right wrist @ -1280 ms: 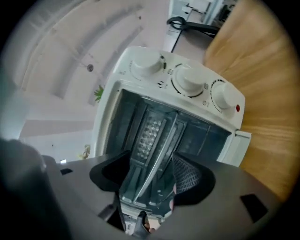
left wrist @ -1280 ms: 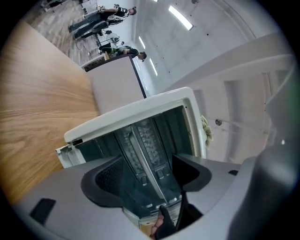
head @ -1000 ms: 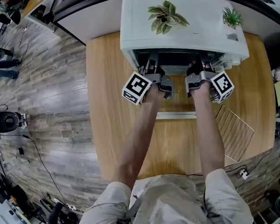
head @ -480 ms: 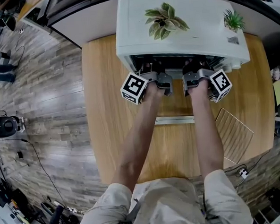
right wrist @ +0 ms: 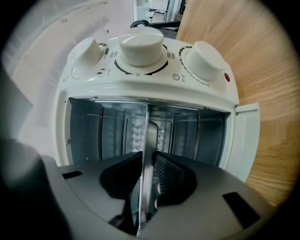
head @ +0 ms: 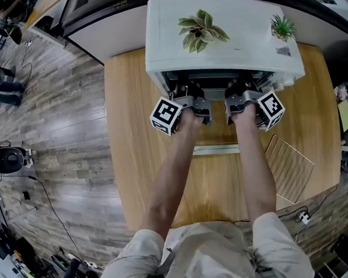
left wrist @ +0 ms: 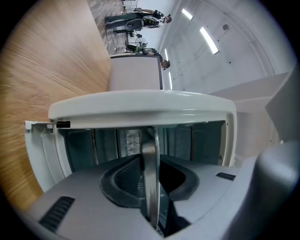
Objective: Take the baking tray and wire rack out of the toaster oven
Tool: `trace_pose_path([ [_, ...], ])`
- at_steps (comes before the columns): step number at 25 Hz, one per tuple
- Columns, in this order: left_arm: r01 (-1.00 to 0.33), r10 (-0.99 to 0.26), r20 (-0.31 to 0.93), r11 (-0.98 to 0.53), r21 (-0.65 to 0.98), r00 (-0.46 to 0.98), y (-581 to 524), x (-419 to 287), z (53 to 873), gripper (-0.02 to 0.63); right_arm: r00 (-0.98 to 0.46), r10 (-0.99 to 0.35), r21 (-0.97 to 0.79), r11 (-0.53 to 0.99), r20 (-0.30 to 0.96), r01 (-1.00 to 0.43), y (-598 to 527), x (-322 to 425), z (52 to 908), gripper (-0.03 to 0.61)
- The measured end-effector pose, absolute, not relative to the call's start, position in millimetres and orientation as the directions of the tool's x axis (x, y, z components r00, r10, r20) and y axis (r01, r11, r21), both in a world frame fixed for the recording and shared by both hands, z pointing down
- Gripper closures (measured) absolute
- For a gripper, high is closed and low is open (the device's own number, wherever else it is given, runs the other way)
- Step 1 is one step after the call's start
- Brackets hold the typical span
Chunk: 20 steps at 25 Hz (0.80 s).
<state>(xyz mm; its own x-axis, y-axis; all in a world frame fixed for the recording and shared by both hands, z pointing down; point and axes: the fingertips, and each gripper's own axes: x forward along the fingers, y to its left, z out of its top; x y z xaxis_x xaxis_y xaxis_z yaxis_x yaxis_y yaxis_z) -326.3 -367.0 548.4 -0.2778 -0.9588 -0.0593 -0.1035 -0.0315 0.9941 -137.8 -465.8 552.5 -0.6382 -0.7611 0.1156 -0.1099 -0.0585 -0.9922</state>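
Note:
The white toaster oven (head: 221, 50) stands open at the back of the wooden table. In the left gripper view my left gripper (left wrist: 151, 187) is shut on the thin metal rim of the baking tray (left wrist: 150, 159), seen edge-on between the dark pads. My right gripper (right wrist: 147, 183) is shut on the same tray's rim (right wrist: 150, 140). Both pairs of jaws have just been closing on that rim. From the head view the left gripper (head: 186, 95) and right gripper (head: 240, 91) reach into the oven's mouth, which hides the tray. The wire rack (head: 290, 166) lies on the table at right.
The oven's door lies folded down towards me, its handle (head: 216, 150) under my forearms. Two small plants (head: 201, 29) (head: 282, 26) stand on the oven's top. Three knobs (right wrist: 140, 49) line the oven's front. A cable and plug (head: 301, 216) lie at the table's near right edge.
Both grippers have stayed at the oven's mouth and their marker cubes have rolled a little. The wire rack on the table has not moved.

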Motion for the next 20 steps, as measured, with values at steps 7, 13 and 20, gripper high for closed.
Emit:
trace_pose_path([
  [7, -0.087, -0.961, -0.038, -0.014, 0.996, -0.273, -346.3, -314.4, 550.0, 0.518, -0.645, -0.753, -0.99, -0.062, 0.131, -0.129, -444.8, -125.4, 554.4, 0.476],
  [13, -0.075, -0.964, -0.023, -0.004, 0.997, -0.266, -319.7, -300.2, 553.1, 0.523, -0.651, -0.744, -0.987, -0.076, 0.149, -0.139, -417.9, -111.1, 557.2, 0.48],
  [20, -0.048, -0.968, 0.01, 0.023, 0.999, -0.251, -279.5, -277.2, 559.5, 0.529, -0.658, -0.732, -0.983, -0.095, 0.176, -0.158, -377.2, -88.5, 562.7, 0.483],
])
